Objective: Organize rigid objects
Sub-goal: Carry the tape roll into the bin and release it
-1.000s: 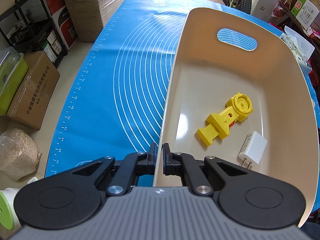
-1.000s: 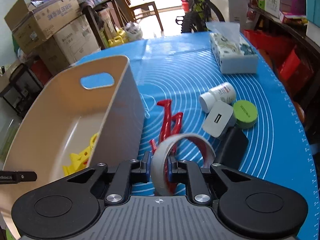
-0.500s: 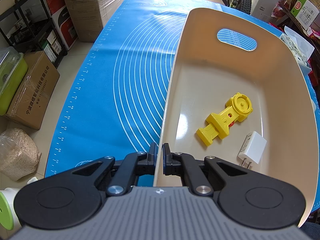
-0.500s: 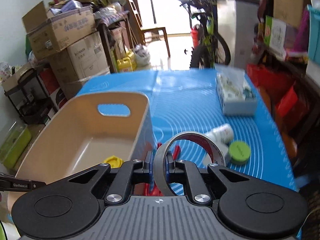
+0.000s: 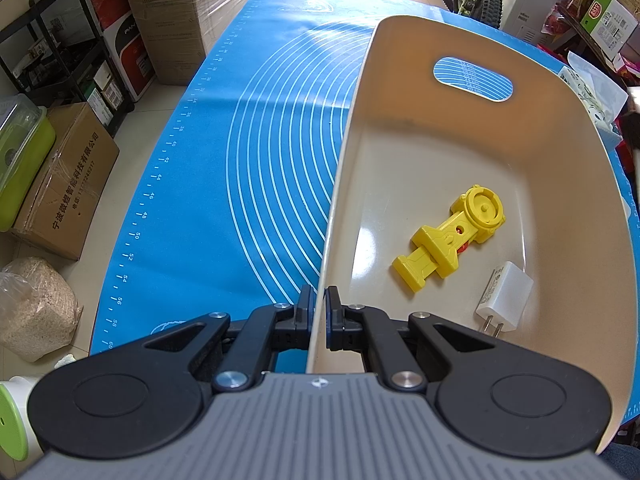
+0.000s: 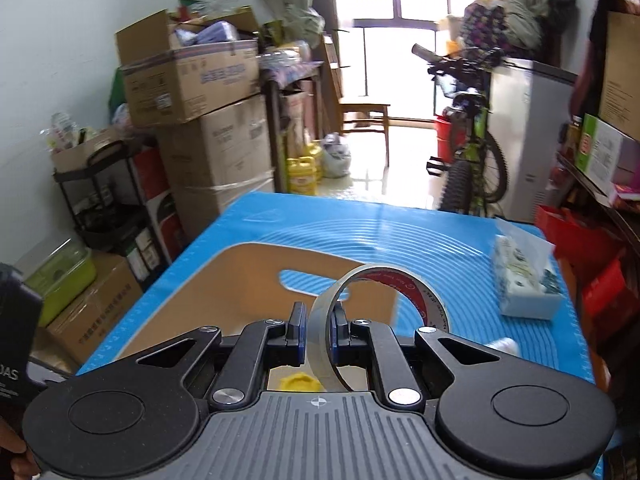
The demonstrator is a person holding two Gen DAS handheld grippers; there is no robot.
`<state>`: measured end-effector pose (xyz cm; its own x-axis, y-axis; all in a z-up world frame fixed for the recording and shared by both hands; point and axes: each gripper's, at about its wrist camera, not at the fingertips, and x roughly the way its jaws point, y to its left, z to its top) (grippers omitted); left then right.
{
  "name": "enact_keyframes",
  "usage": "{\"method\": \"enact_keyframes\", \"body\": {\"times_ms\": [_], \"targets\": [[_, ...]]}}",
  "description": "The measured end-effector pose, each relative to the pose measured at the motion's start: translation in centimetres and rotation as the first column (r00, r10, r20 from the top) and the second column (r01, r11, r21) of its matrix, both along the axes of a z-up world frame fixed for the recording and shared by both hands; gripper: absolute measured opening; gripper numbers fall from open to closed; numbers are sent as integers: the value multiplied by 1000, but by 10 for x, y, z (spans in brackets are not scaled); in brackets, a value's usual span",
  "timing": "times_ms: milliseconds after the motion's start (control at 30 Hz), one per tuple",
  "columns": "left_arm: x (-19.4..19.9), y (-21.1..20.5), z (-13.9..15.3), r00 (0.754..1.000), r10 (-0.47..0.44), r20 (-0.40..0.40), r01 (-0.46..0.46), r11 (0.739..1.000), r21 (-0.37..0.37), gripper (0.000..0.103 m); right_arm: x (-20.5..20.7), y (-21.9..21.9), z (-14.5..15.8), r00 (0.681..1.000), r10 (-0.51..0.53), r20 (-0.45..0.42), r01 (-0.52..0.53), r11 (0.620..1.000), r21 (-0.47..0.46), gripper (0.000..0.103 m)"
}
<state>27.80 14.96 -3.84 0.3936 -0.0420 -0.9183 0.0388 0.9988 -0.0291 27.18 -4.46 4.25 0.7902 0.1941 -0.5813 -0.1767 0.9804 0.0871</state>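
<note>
Left claw (image 5: 318, 304) clamped tight on near wall of cream bin (image 5: 600, 184), 1 finger outside and 1 inside, rim pinched between. Tilted steeply down over bin.

Inside bin, on floor: yellow toy (image 5: 450, 246) lying flat, round end pointing to far wall. White plug (image 5: 504, 298) just beside toy, nearer to claw, 2 metal prongs pointing back toward claw. Not touching toy. Oval handle hole (image 5: 472, 79) cut in far wall, blue showing through.

Blue mat (image 5: 248, 152) under bin, with white curved lines and ruler marks along edge. Cardboard boxes (image 5: 64, 184) on floor past mat edge, and sack of grain (image 5: 34, 308) near them.

Right claw (image 6: 318, 330) squeezed on gray tape roll (image 6: 384, 304), band of roll caught between 2 fingers. Roll standing on edge, ring rising up and off to right, red inside. Held up in air above bin (image 6: 240, 280). Bit of yellow toy (image 6: 298, 382) peeking out below fingers.

Farther out on mat (image 6: 420, 240): tissue box (image 6: 526, 280) at right side. Something white (image 6: 506, 345) near right claw arm, too blurred to name. Beyond mat: stacked boxes (image 6: 200, 120) at left, bike (image 6: 468, 152) by bright window.
</note>
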Motion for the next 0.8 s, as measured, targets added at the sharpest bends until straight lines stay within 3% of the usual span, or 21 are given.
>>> {"method": "enact_keyframes", "body": {"times_ms": [300,667,700,733,800], "targets": [[0,-2,1,1000,-4,1,4,1000,-2,7,10,47,-38,988,77,-131,-83,996,-39,22],[0,-1,0,1000,-4,2,4,1000,-3,7,18,59,-79,944,71,-322,-98,993,-68,25],[0,-1,1,1000,-4,2,4,1000,-3,7,18,57,-78,945,64,-322,-87,994,-59,36],[0,-1,0,1000,-3,1,3,1000,-3,7,17,54,-78,945,60,-322,-79,996,-45,41],[0,-1,0,1000,-3,1,3,1000,-3,7,14,49,-72,953,50,-299,-57,998,-14,64]]}}
